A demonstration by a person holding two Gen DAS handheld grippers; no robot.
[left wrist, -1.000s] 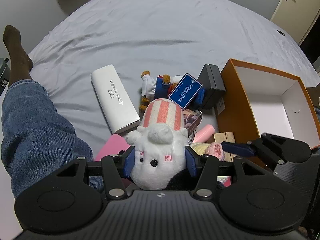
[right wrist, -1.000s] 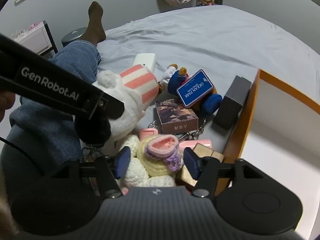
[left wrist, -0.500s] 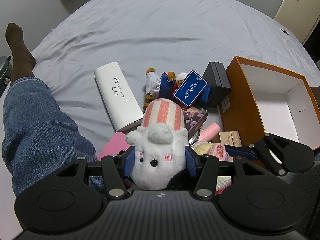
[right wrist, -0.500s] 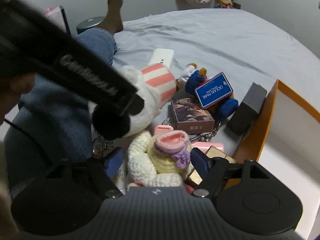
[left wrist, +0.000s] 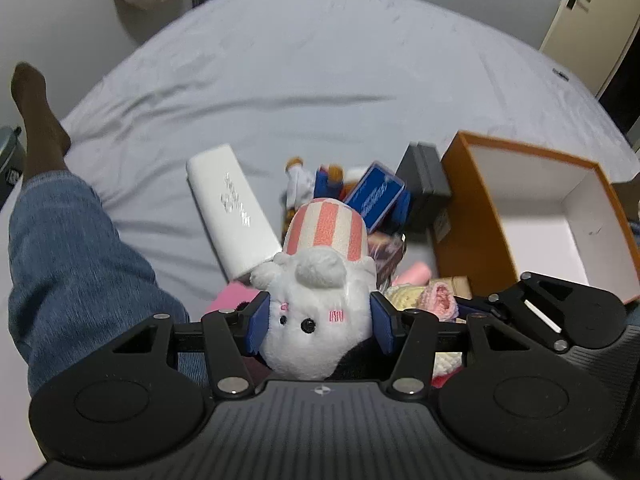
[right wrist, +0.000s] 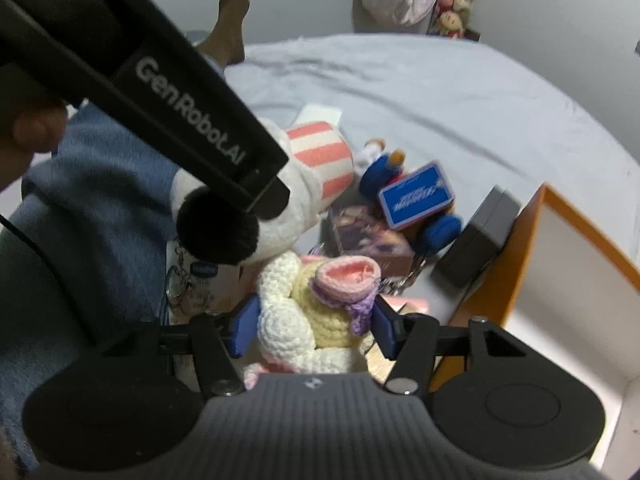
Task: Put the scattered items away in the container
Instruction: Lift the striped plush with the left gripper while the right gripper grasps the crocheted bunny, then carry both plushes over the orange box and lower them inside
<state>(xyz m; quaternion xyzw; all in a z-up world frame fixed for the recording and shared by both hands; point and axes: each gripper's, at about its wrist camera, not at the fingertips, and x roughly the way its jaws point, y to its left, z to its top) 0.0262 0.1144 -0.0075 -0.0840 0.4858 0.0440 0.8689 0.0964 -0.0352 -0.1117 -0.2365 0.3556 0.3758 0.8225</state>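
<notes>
A white plush (left wrist: 320, 304) with a pink-striped hat sits between the blue pads of my left gripper (left wrist: 320, 322), which is shut on it, just above the pile. In the right wrist view a cream crochet doll (right wrist: 320, 304) with a pink and purple hat lies between the jaws of my right gripper (right wrist: 314, 328). Those jaws are closing and both pads touch the doll. The orange box (left wrist: 472, 216) with a white inside stands open to the right of the pile, its wall (right wrist: 516, 256) close to my right gripper.
On the grey bed lie a white glasses case (left wrist: 232, 212), a blue card (left wrist: 374, 196) on a sailor plush (left wrist: 298, 184), a dark grey box (left wrist: 428, 184) and a printed small box (right wrist: 368, 236). A person's jeans leg (left wrist: 72, 240) lies at the left.
My right jaws spread wider around the crochet doll, then narrowed onto it, and the right view rolled a little. The left gripper kept still on the plush.
</notes>
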